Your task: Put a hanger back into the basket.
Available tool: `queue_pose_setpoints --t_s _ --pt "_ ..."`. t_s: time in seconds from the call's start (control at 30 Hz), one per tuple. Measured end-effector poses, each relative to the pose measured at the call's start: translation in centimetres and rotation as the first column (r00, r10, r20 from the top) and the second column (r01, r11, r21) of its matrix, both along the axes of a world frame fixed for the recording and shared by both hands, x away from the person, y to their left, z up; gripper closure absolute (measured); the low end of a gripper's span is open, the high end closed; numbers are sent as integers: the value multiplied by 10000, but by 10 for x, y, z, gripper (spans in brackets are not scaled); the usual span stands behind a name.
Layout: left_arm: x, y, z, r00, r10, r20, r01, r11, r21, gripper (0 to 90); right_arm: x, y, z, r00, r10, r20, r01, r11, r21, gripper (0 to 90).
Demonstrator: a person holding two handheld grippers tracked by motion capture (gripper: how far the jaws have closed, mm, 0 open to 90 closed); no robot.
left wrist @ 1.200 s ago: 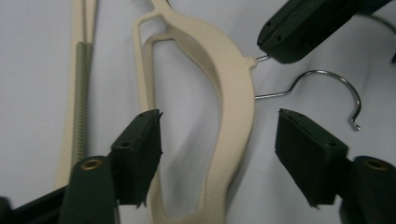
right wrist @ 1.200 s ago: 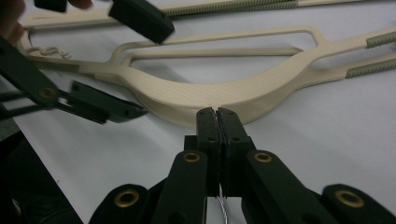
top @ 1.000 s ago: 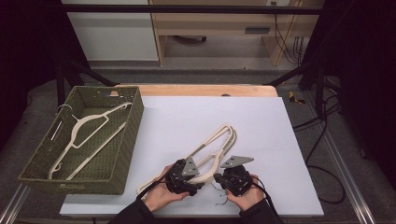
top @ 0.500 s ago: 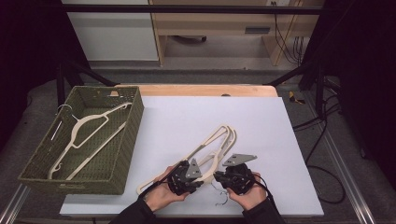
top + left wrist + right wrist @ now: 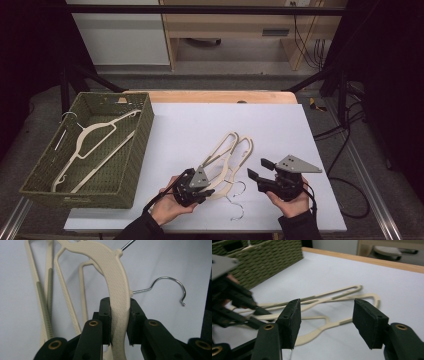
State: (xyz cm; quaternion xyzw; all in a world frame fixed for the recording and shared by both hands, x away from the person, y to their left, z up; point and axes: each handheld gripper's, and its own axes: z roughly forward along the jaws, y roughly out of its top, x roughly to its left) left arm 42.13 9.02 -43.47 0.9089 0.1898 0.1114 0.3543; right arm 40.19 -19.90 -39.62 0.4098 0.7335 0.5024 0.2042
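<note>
Two cream hangers lie overlapped on the white table (image 5: 280, 125). My left gripper (image 5: 205, 185) (image 5: 120, 304) has just been closing and is now shut on the wide shoulder of one hanger (image 5: 117, 277) (image 5: 223, 149), near its neck. The second hanger (image 5: 246, 148) (image 5: 364, 296) lies beside and partly under it. Their wire hooks (image 5: 236, 188) (image 5: 172, 281) curl toward the front edge. My right gripper (image 5: 258, 169) (image 5: 327, 315) hovers to the right of the hooks; its jaws have just been opening and stand open with nothing between them.
A green woven basket (image 5: 137, 145) (image 5: 269, 257) stands at the left with another cream hanger (image 5: 95, 135) inside. A wooden strip (image 5: 220, 96) borders the table's far edge. Cables trail on the floor at the right.
My right gripper has pulled away to the right and upward from the hangers' hooks and opened its jaws. The left gripper has stayed in place and closed on the hanger's shoulder.
</note>
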Motion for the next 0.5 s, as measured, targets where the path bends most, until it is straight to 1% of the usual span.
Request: queue_pose_setpoints --t_s 0.03,0.07,0.13,0.17,0.2,0.23,0.27,0.3,0.4,0.43,0.47,0.5 --pt "0 2 3 10000 20 22 -20 10000 -27 765 1 -3 -2 9999 -97 -28 97 9999 37 381" --pt "0 4 6 9999 99 43 -98 9998 -148 767 2 -6 -4 9998 -207 -50 207 9998 74 366" --pt "0 9 11 9997 224 96 -221 9994 -283 772 4 -9 -9 9993 -358 -73 359 9993 86 310" --pt "0 10 12 9994 335 109 -330 9987 -400 775 5 -11 -11 9994 -346 -31 346 9994 79 300" --pt "1 13 15 9992 360 167 -353 9987 -379 777 6 -12 -12 9994 -351 3 351 9994 83 288" --pt "1 15 17 9984 546 168 -535 9969 -572 781 6 -13 -13 9996 -270 46 270 9996 47 260" --pt "2 18 19 9974 683 218 -667 9956 -657 783 6 -13 -15 9997 -258 56 257 9996 147 234" --pt "2 19 21 9968 747 271 -728 9950 -680 787 7 -14 -16 9997 -193 133 191 9997 152 215" --pt "5 27 26 9935 1079 358 -1049 9915 -775 797 7 -16 -18 9998 -117 163 113 9996 273 171" --pt "6 30 27 9920 1201 387 -1166 9897 -827 801 7 -16 -19 9998 -73 177 68 9995 304 158" --pt "7 32 28 9903 1335 394 -1297 9877 -872 805 7 -15 -19 9997 -157 171 149 9989 442 144" --pt "8 35 29 9883 1465 414 -1423 9856 -913 808 8 -16 -20 9997 -110 207 102 9992 397 137"
